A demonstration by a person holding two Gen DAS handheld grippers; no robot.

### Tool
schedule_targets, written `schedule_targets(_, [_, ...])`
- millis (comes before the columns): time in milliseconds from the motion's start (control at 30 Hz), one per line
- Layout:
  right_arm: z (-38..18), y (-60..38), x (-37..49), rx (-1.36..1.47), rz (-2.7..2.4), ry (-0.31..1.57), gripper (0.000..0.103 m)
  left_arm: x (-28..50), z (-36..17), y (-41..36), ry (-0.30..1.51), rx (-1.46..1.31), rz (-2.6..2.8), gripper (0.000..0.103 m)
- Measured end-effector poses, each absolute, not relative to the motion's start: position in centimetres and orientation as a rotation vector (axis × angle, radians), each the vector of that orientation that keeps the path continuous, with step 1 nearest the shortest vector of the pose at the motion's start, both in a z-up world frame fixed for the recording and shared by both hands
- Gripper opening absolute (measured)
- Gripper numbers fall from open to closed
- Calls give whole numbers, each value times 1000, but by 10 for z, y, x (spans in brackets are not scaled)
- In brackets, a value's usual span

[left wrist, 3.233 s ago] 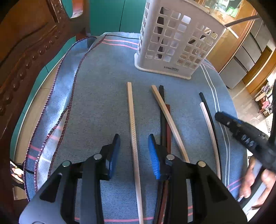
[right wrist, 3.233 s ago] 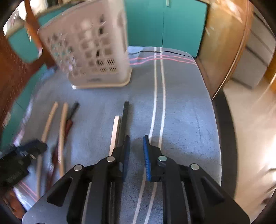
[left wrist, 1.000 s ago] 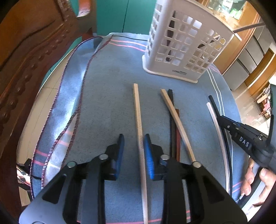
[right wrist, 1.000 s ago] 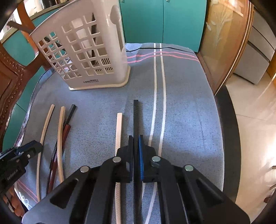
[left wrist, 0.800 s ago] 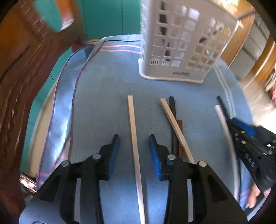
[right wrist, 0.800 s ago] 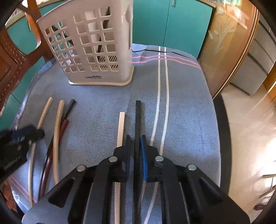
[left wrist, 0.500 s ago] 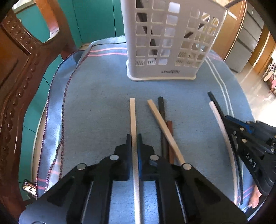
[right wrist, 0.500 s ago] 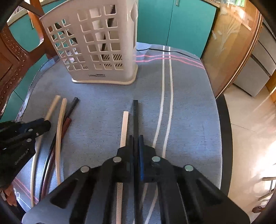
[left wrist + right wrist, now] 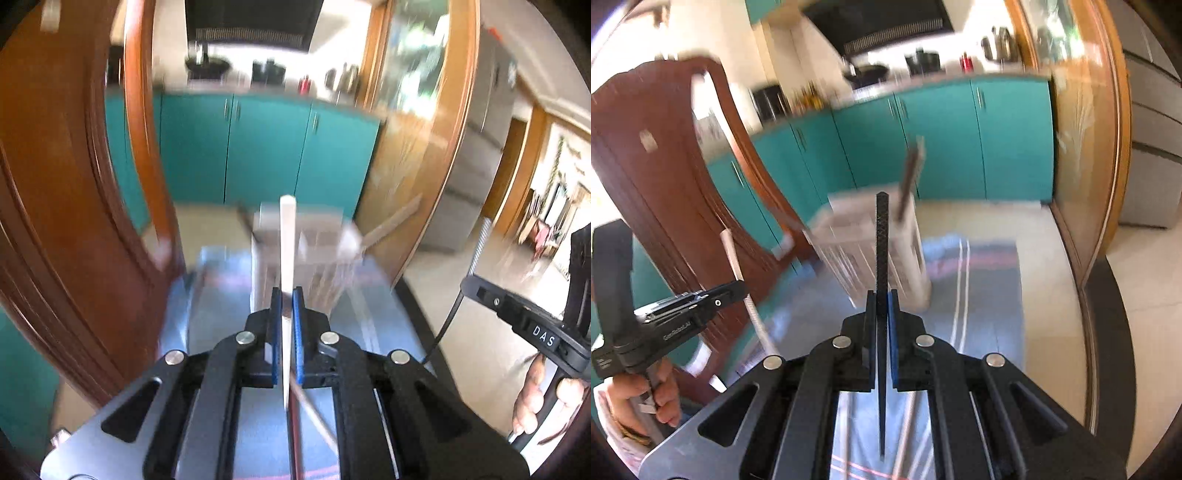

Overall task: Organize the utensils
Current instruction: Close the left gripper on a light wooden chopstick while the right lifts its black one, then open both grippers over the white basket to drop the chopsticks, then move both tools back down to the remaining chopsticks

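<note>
Above the cloth [image 9: 221, 291], left gripper [image 9: 287, 295] pinches a pale stick [image 9: 287, 240]; right gripper [image 9: 882, 299] pinches a black stick [image 9: 881, 236], basket [image 9: 905, 258] beyond.

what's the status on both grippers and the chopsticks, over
Left gripper shut on white chopstick, lifted. Right gripper shut on black chopstick, lifted. White basket ahead, blurred. Nothing visibly in the way.

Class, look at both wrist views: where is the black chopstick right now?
The black chopstick is clamped upright in the right gripper, lifted off the blue cloth, its tip in front of the white utensil basket in the right wrist view.
</note>
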State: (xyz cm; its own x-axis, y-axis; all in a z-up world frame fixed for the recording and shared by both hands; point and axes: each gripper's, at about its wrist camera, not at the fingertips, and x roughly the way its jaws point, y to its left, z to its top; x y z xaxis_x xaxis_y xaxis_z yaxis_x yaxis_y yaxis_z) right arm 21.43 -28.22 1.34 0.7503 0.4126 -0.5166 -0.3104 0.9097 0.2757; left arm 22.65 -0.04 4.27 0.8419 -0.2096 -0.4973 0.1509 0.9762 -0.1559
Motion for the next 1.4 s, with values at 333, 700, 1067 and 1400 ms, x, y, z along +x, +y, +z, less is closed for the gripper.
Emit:
schedule_targets(333, [120, -291, 243, 326, 323, 161, 7, 290, 136, -8, 243, -147, -84, 7])
schedule_targets(700, [42, -251, 331, 183, 240, 273, 7, 353, 49, -32, 415, -75, -58, 7])
schedule_targets(1067, [51, -274, 282, 213, 230, 219, 36, 278, 53, -13, 300, -119, -85, 35])
schedule_targets(1400, [-16, -301, 235, 147, 166, 399, 36, 270, -49, -20, 663, -137, -228, 23])
